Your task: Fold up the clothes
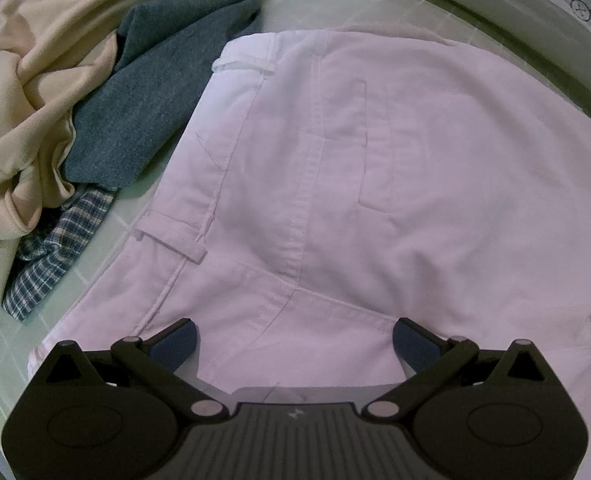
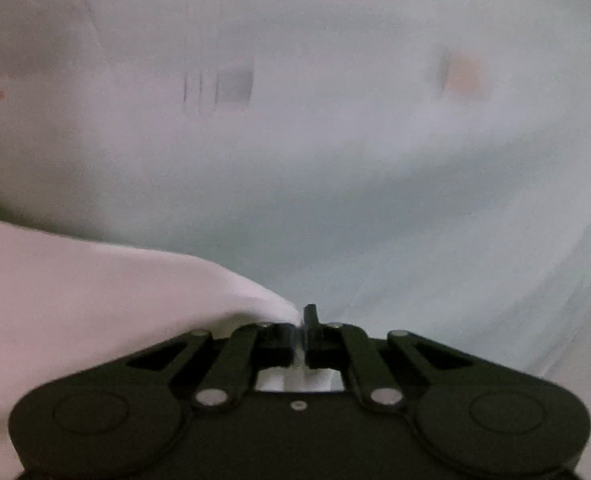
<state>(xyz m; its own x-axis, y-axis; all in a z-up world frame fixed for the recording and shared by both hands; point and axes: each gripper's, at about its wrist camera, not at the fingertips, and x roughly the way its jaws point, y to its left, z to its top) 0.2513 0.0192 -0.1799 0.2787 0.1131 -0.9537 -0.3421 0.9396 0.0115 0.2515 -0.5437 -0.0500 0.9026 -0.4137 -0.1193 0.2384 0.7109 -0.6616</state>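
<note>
Green gridded mat (image 1: 95, 268) under everything. White trousers (image 1: 375, 168) lie flat on it, filling the space ahead of the left gripper (image 1: 294, 340), whose fingers are spread wide w/ nothing between them, hovering over the waistband area. Off to its left: pile w/ beige garment (image 1: 43, 80), grey cloth (image 1: 167, 92), plaid cloth (image 1: 59, 244). Right gripper (image 2: 301, 326) pinched tight on a fold of white fabric (image 2: 95, 292), which drapes to its left; bkgd blurred.

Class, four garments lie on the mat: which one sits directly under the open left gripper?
The pale pink trousers, spread flat beneath the left gripper; the beige, grey and checked garments are heaped aside.
</note>
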